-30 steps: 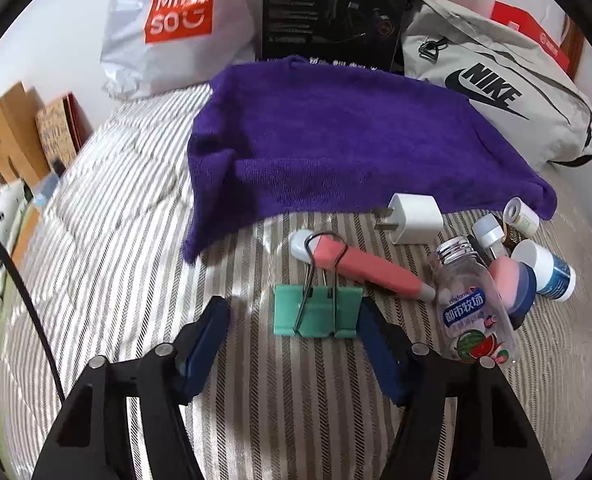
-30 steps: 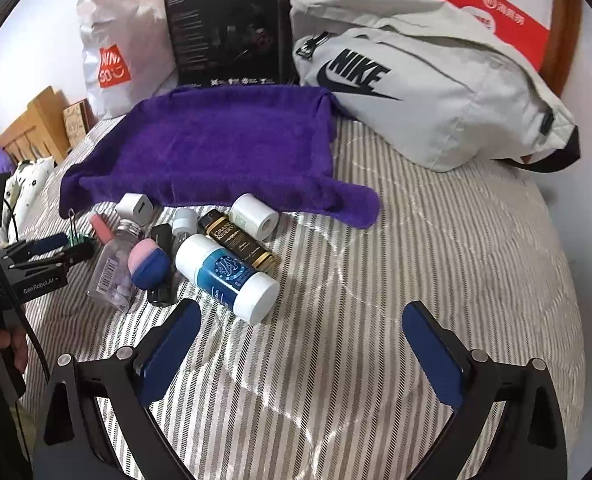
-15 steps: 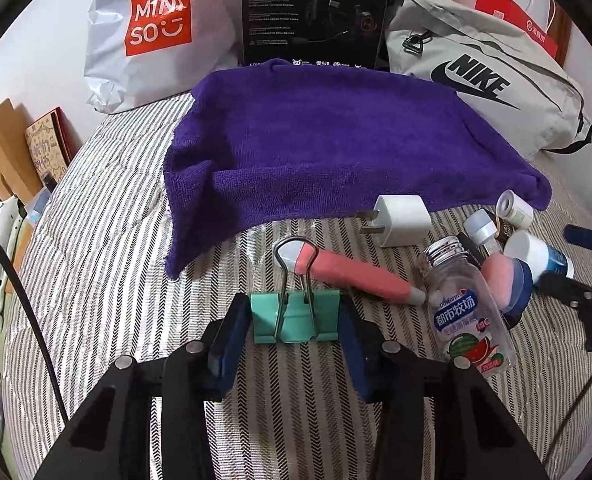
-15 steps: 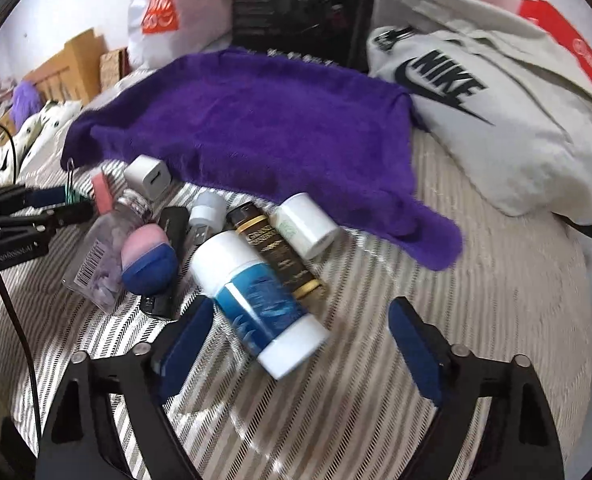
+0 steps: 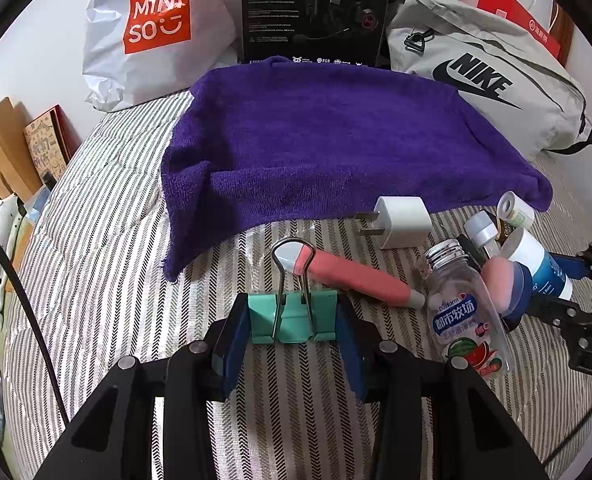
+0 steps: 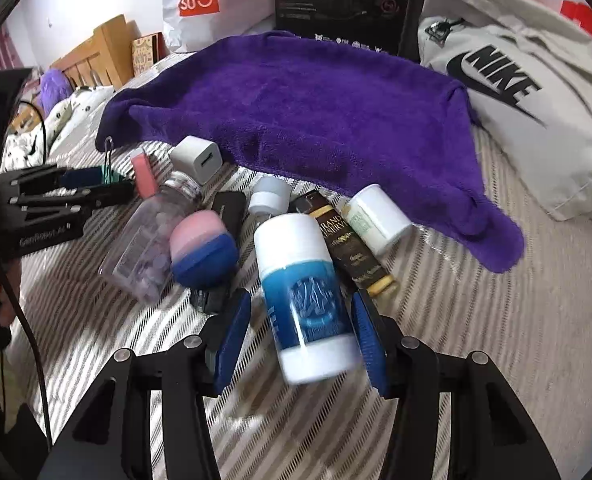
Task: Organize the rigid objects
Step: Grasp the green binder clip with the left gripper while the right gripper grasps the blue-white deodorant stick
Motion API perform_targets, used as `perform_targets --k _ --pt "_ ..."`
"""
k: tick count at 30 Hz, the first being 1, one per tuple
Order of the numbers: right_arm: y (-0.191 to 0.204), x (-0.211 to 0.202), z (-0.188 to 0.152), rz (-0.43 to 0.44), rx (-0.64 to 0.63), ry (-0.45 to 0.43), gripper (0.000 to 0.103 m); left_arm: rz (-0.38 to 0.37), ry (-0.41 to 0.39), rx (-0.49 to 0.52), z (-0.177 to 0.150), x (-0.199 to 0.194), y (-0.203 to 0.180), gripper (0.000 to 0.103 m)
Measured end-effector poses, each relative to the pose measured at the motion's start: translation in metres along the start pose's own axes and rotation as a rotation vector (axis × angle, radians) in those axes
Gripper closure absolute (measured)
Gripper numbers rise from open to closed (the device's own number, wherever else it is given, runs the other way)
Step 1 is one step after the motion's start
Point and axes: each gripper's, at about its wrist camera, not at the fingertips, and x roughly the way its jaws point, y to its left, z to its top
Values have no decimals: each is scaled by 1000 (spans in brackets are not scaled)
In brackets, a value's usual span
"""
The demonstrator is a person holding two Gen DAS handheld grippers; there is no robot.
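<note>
My left gripper [image 5: 291,309] is shut on a green binder clip [image 5: 292,320] that rests on the striped bed cover [image 5: 108,264]; both pads press its sides. In the right wrist view the clip [image 6: 107,172] shows edge-on in that gripper. A blue and white bottle [image 6: 302,276] lies between the fingers of my right gripper [image 6: 301,300], which is open and narrow, with a thin gap at the left pad. Around it lie a pink pen [image 5: 352,272], a white charger [image 5: 404,220], a clear pill bottle [image 5: 464,312] and a pink-blue egg-shaped item [image 6: 204,252]. A purple towel [image 5: 336,140] is spread behind them.
A grey Nike bag [image 5: 488,64], a black box [image 5: 316,8] and a white Miniso bag [image 5: 152,32] line the wall behind the towel. A dark tube [image 6: 352,248] and a small white jar [image 6: 376,216] lie right of the blue bottle. A wooden bed frame [image 6: 96,52] stands at the left.
My left gripper closed onto the binder clip. My right gripper came forward and down over the blue and white bottle, and its fingers narrowed around it.
</note>
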Motion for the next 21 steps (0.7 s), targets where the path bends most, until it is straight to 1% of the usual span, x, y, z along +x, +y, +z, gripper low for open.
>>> perform_targets --k 2,4,6,9,10,12,17,21 --pt "-3 5 3 -8 8 4 59 4 1 4 1 1 -1 63" --pt "-5 3 4 18 27 18 61 -1 3 10 2 1 0 64" --pt "-9 0 2 53 73 35 62 -6 7 5 1 -1 1 64" --pt "-12 -7 -9 130 145 63 66 2 17 7 -2 -3 3 64" --pt "-11 -8 -12 139 146 63 66 4 18 7 -3 -4 3 64" --pt "-5 -8 -14 128 123 63 66 10 18 6 -3 -4 3 63" --pt "7 -2 -7 52 64 40 66 32 17 1 2 -1 -1 63" --pt "9 -2 -6 28 44 39 67 28 10 -2 2 -2 1 63"
